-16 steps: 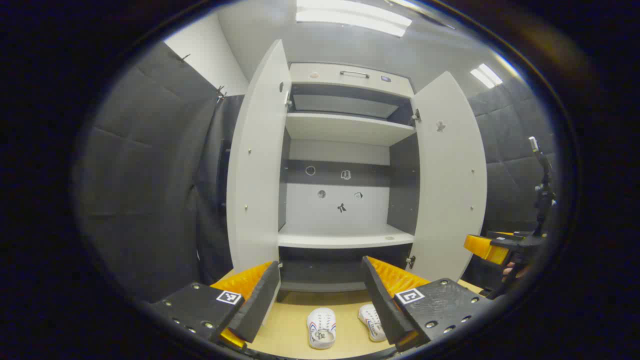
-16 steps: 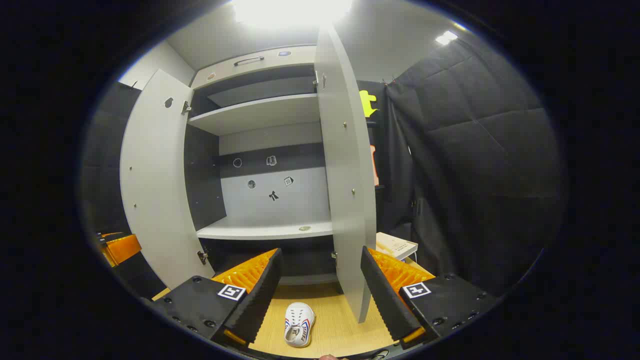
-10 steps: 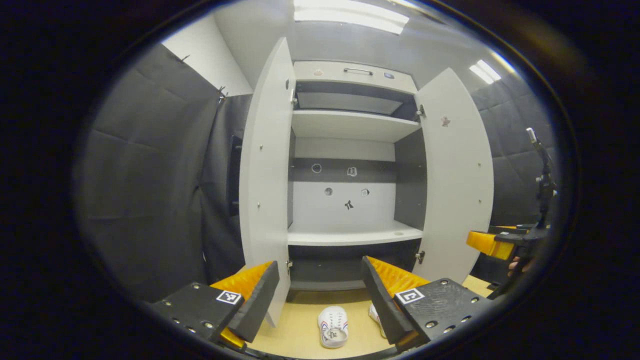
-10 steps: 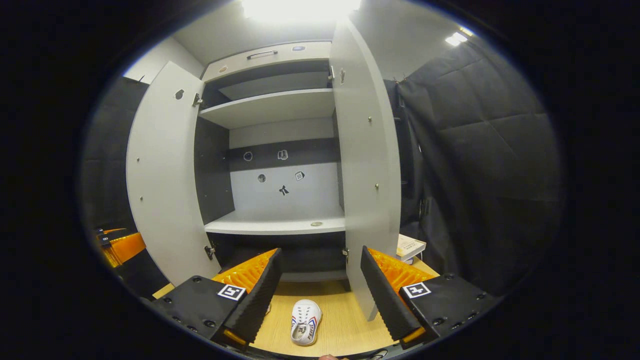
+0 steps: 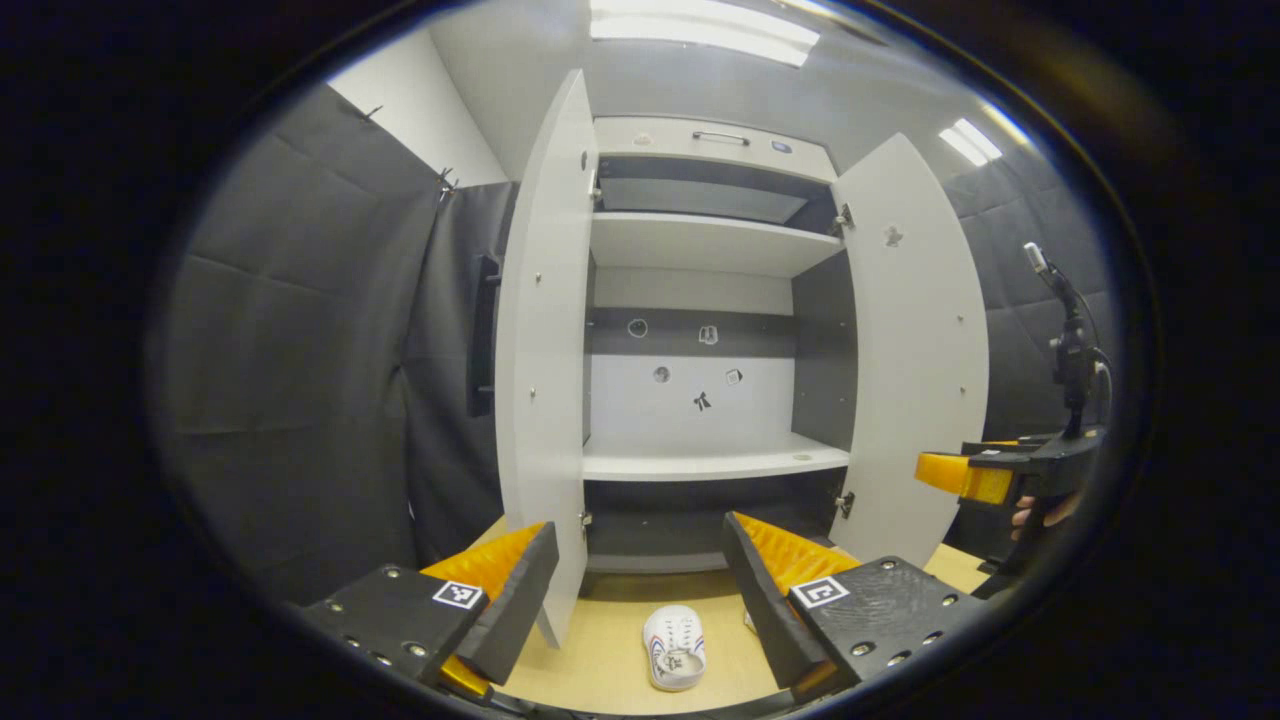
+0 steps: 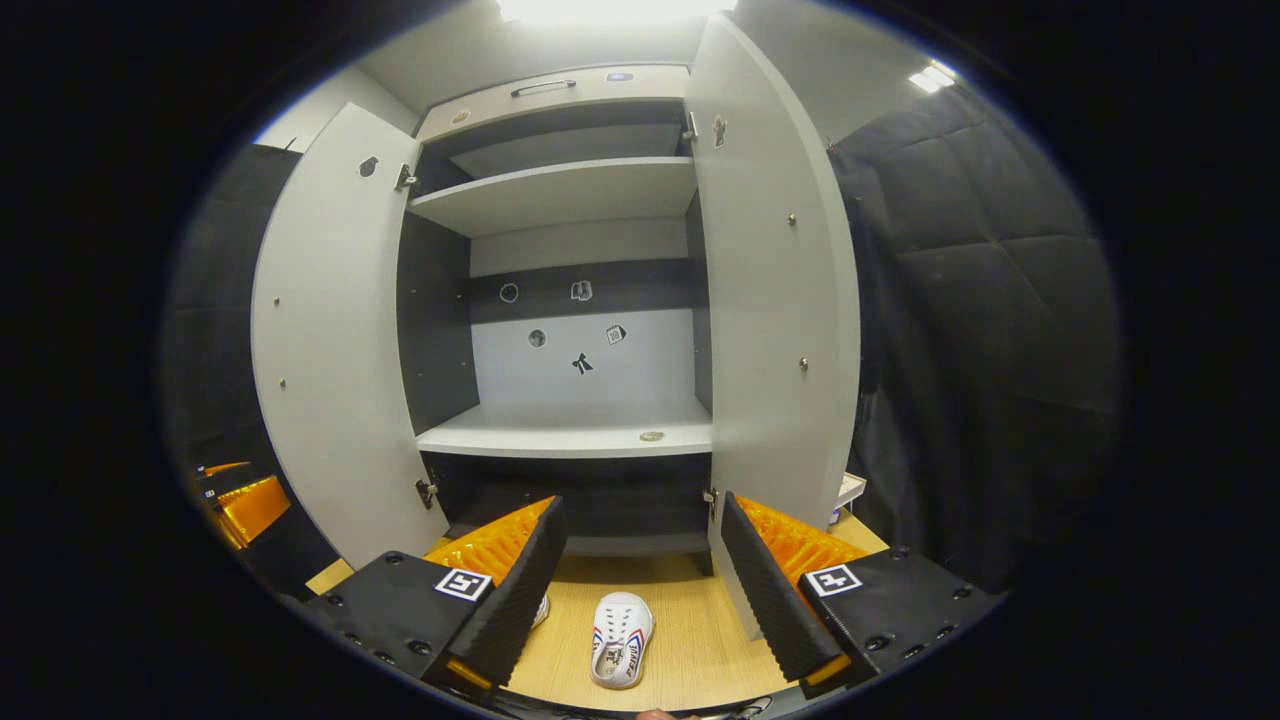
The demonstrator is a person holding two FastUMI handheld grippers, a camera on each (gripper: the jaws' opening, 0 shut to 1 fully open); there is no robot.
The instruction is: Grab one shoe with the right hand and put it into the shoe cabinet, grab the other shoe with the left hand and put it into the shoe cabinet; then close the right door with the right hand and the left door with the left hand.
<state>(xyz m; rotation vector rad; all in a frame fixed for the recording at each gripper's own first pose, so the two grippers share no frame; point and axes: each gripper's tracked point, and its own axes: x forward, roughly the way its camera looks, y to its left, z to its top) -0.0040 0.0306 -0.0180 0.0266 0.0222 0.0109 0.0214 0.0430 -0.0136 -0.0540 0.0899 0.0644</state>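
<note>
Left claw (image 5: 640, 585): released, fingers spread wide, gripping nothing, hanging above the floor in front of the cabinet.
Right claw (image 6: 638, 580): released too, fingers wide apart, nothing between them; seen also in the left gripper view at the right edge (image 5: 965, 475), held by a hand (image 5: 1040, 512).
Cabinet (image 5: 700, 465): standing open, pale shelves bare, dark side walls, small stickers on the back panel.
Left door (image 5: 545, 350): swung out toward the camera, edge-on in the left gripper view.
Right door (image 6: 775, 300): swung open as well, lower corner just beside the right claw's right finger.
Near shoe (image 6: 620, 638): white with red and blue stripes, lying on the wooden floor (image 6: 690, 650) in front of the cabinet, framed between the right claw's fingers; the same kind of shoe showing in the left gripper view (image 5: 675, 648).
Second shoe (image 6: 540, 610): a sliver peeking out beside the right claw's left finger, mostly hidden.
Both shoes: on the floor, outside the cabinet, not touched by either claw.
Ceiling light (image 5: 705, 20): bright strip overhead.
</note>
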